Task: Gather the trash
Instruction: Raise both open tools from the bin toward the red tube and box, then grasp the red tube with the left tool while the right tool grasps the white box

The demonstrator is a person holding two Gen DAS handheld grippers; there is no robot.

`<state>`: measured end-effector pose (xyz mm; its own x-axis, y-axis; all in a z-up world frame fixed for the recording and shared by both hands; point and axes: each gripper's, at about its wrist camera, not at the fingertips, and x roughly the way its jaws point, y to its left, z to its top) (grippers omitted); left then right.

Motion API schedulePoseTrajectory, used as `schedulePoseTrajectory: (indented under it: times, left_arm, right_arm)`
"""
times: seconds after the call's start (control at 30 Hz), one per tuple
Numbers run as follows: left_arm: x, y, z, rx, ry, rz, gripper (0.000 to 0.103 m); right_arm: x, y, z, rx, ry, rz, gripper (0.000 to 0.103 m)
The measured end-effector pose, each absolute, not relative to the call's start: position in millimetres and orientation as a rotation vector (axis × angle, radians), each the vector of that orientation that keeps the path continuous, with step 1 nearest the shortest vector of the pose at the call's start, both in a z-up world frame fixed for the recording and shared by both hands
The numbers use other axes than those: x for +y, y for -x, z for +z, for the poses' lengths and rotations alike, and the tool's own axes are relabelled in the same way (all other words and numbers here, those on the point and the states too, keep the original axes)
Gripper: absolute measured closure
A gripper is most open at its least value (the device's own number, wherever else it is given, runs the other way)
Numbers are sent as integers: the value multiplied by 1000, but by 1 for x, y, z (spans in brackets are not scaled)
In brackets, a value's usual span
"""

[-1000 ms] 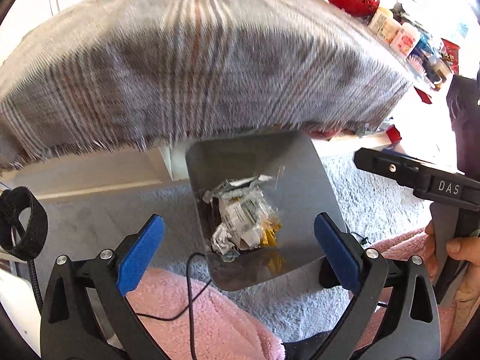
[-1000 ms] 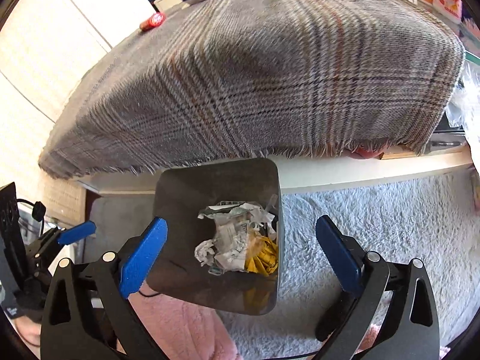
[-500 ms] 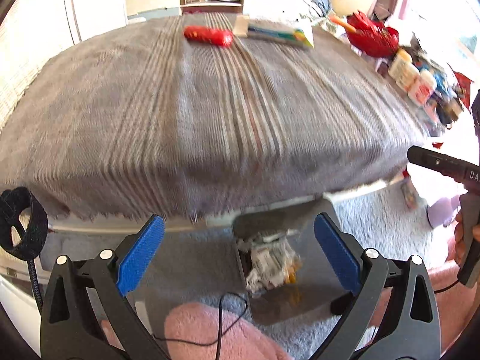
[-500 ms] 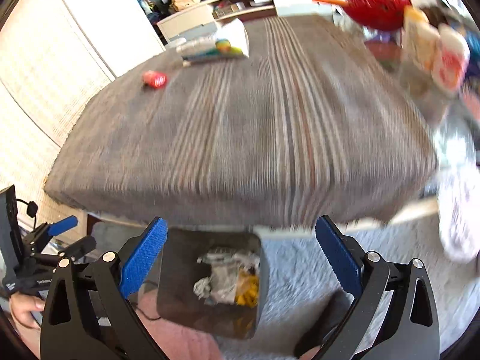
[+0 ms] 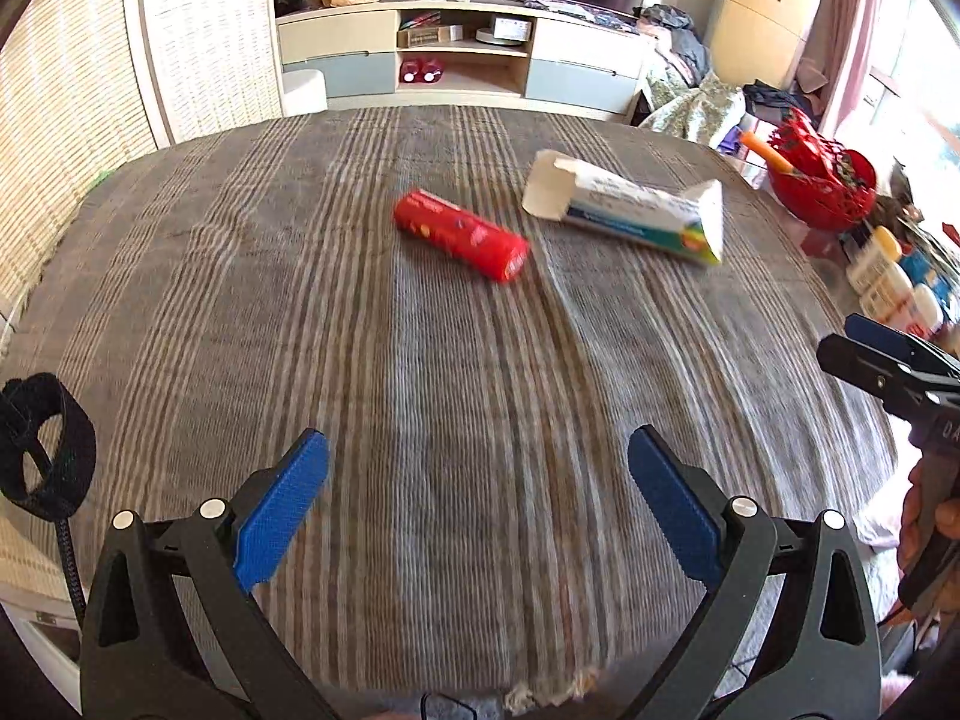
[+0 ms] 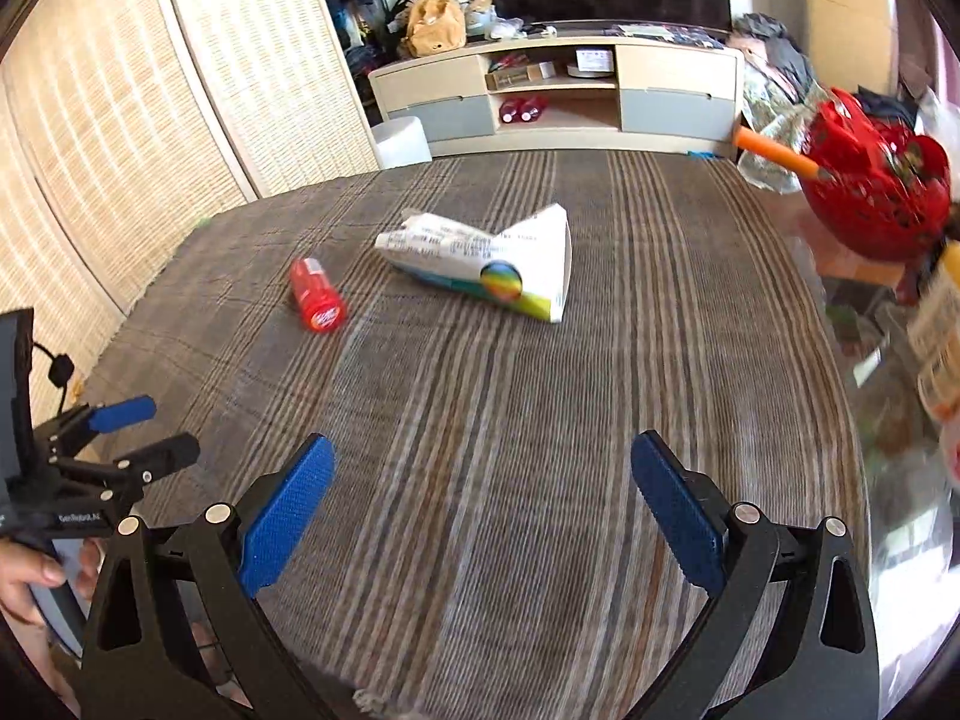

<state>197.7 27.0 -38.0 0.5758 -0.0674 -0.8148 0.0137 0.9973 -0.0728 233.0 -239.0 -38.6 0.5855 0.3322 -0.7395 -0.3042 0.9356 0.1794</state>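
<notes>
A red cylindrical wrapper (image 5: 461, 235) (image 6: 315, 295) lies on the plaid tablecloth (image 5: 420, 396) (image 6: 540, 420), far of centre. Just to its right lies a crumpled white carton (image 5: 627, 209) (image 6: 480, 261) with blue, green and rainbow print, its end torn. My left gripper (image 5: 477, 507) is open over the near part of the cloth, empty. My right gripper (image 6: 480, 507) is open and empty too, over the near edge. Each gripper shows at the side of the other's view: the right gripper (image 5: 888, 360) and the left gripper (image 6: 126, 438). The bin is out of sight.
A red mesh basket (image 5: 822, 180) (image 6: 873, 192) with an orange handle stands at the table's far right corner. Bottles and jars (image 5: 888, 282) crowd the right edge. Beyond the table are a low TV cabinet (image 5: 462, 54) and wicker screens (image 6: 120, 120).
Both grippers rose from looking down at the bin beside the table to looking across the tabletop. The bin dropped out of view; the red wrapper and the carton now sit ahead.
</notes>
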Motion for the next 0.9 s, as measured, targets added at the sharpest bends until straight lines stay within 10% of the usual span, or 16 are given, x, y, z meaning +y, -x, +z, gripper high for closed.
schedulePoseTrajectory:
  times: [0.9]
  left_arm:
    - [48,-356,-68,1028,118,70,8]
  right_arm:
    - [-197,-371,-85,894,155,451,3]
